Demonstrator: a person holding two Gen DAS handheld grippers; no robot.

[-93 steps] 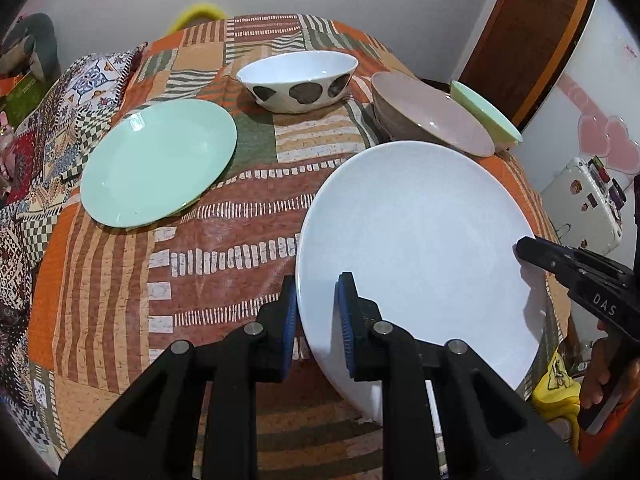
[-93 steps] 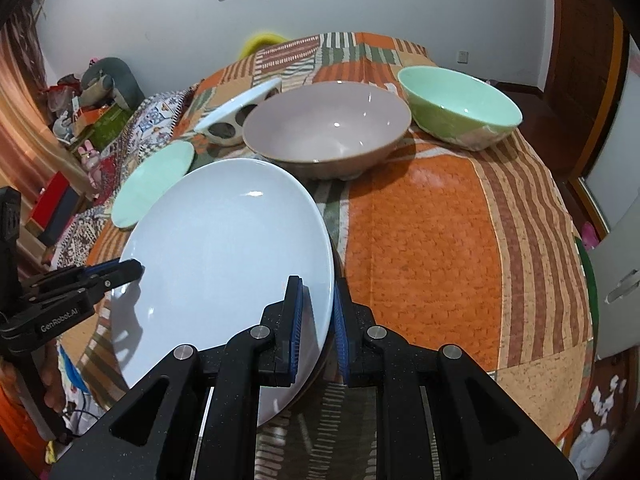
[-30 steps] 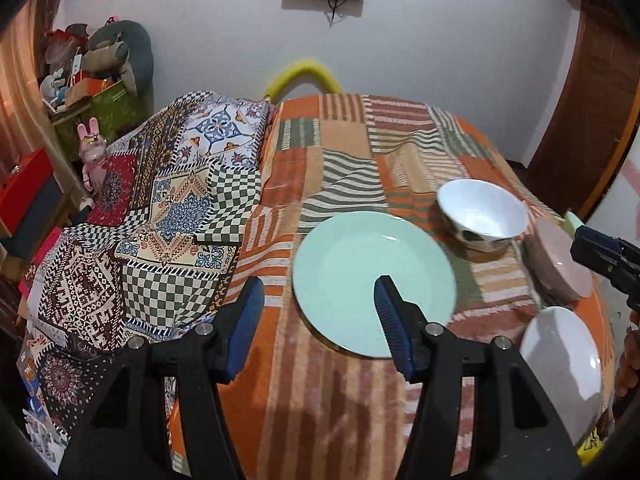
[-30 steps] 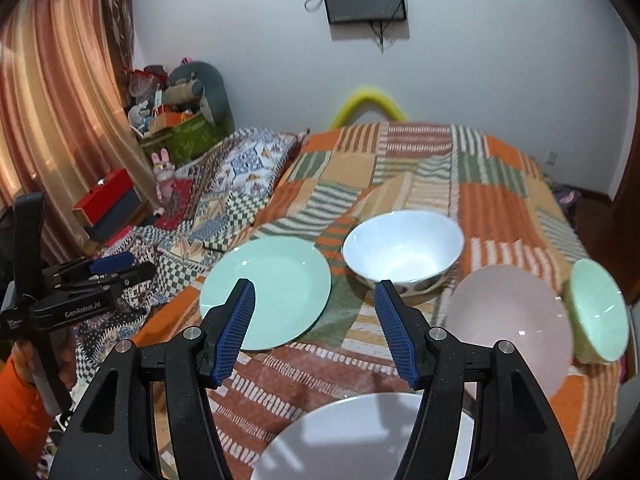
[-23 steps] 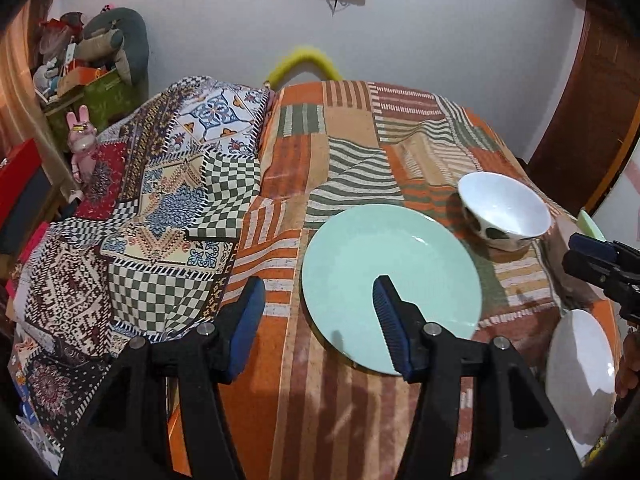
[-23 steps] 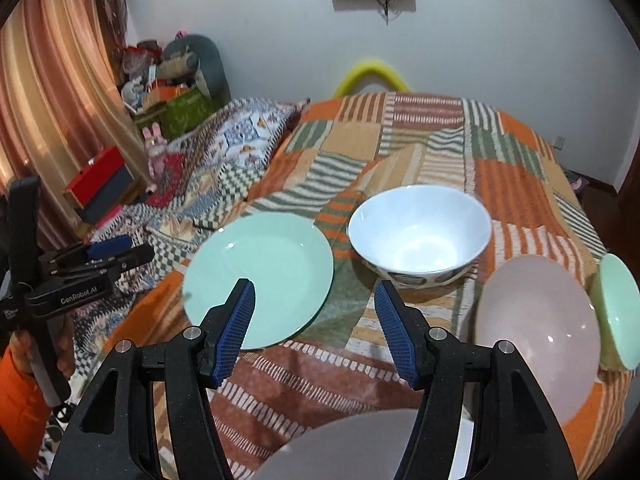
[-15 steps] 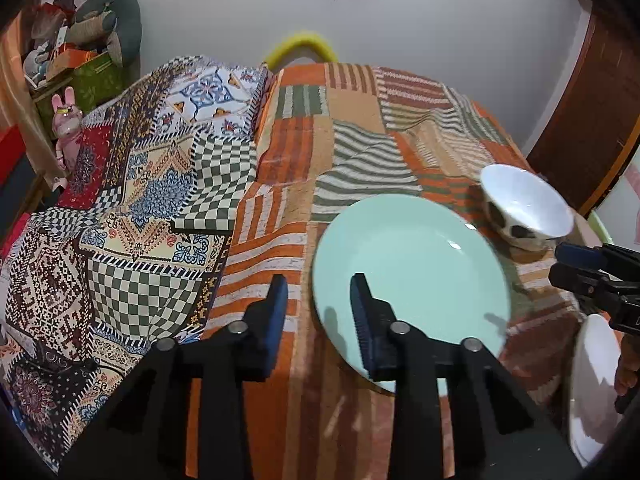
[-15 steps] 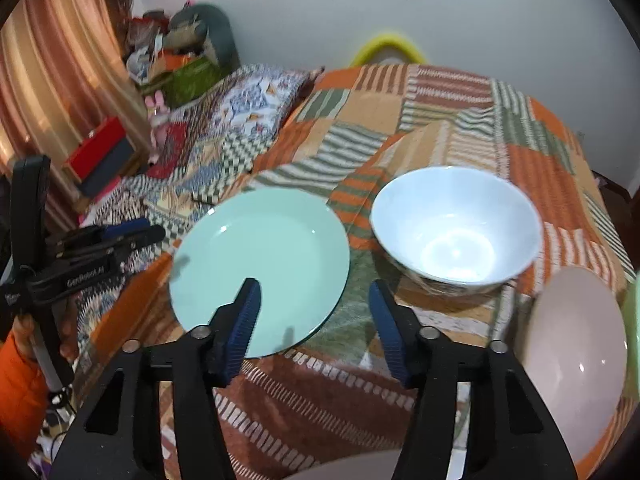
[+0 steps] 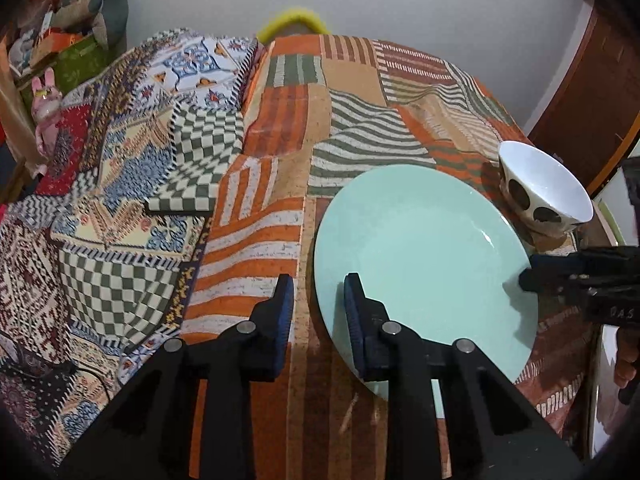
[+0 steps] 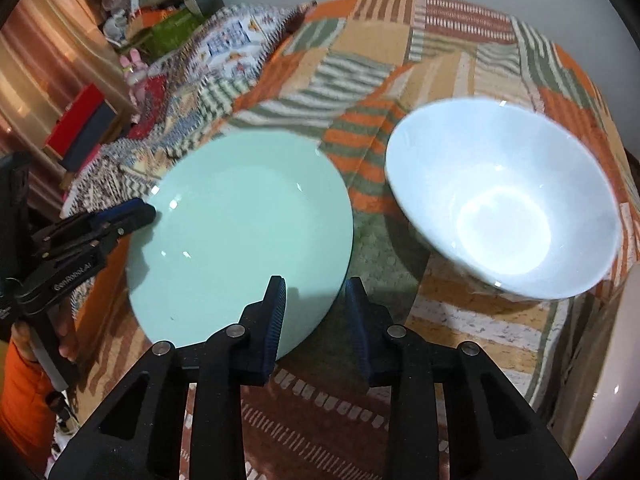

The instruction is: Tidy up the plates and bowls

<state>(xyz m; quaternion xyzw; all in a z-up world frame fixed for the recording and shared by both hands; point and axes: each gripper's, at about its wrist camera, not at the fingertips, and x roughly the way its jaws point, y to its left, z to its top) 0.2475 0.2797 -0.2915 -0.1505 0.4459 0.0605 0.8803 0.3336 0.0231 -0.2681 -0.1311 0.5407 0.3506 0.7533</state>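
A mint green plate [image 9: 424, 252] lies flat on the patchwork cloth; it also shows in the right wrist view [image 10: 236, 236]. My left gripper [image 9: 318, 304] is open, its jaws straddling the plate's left rim. My right gripper [image 10: 316, 308] is open, its jaws straddling the plate's opposite rim. A white bowl with brown spots [image 9: 540, 188] stands just beyond the plate; it looks plain white inside in the right wrist view [image 10: 504, 200]. Each gripper shows in the other's view, the right one [image 9: 580, 280] and the left one [image 10: 92, 228].
The patchwork tablecloth [image 9: 352, 92] covers the table. A pinkish bowl's rim [image 10: 600, 360] and a white plate's edge [image 9: 604, 396] sit at the right. Boxes and toys [image 10: 152, 28] stand off the table's left side. A wooden door [image 9: 580, 92] is at the right.
Both grippers have moved in and down to the green plate from opposite sides. Their jaws have narrowed and now bracket its rim. The plate has not moved.
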